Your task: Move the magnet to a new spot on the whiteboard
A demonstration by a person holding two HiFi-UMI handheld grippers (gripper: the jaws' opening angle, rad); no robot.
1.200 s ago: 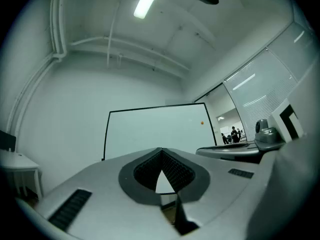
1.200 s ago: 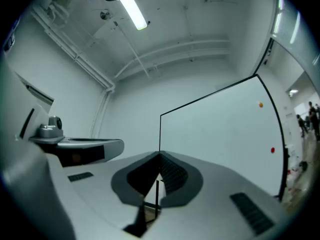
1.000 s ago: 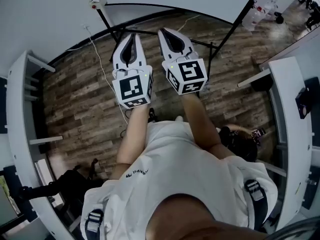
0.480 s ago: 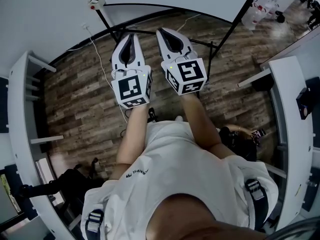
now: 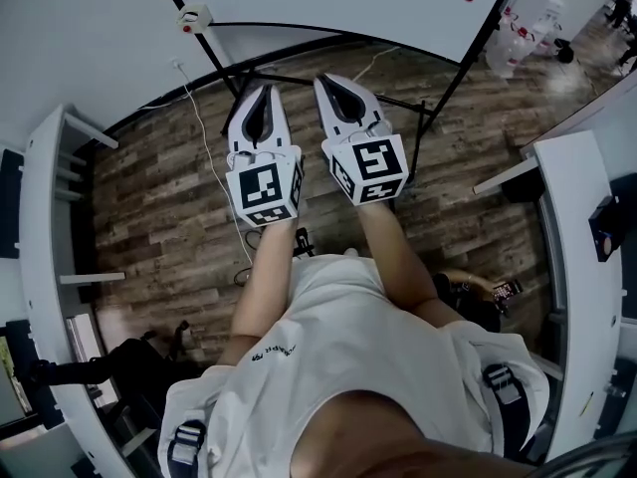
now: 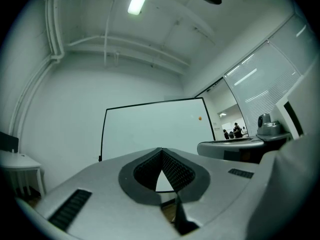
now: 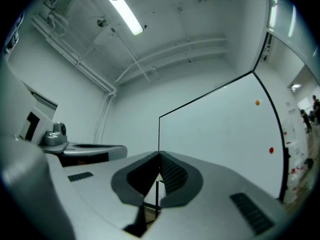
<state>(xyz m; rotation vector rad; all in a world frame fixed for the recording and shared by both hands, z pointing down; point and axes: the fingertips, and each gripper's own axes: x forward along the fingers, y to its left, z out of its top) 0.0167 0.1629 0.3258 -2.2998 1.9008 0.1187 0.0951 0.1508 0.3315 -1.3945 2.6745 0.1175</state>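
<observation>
In the left gripper view, saw the left tool [image 6: 161, 150] pressed together on nothing; likewise the right tool [image 7: 159, 155] just beside it. Found both aimed at the whiteboard [image 6: 150, 126], well apart from it. Spotted an orange magnet [image 6: 199, 118] near its upper right edge and a red magnet [image 7: 271, 150] lower down. Judged the step as the approach. Next, needed to close in and spread one tool around a magnet.

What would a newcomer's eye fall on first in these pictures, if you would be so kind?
The left tool and the right tool, white with marker cubes, sit side by side in the upper middle of the head view. Both are shut with nothing between them and point toward the whiteboard. On the board's right part an orange magnet sticks above a red magnet.
</observation>
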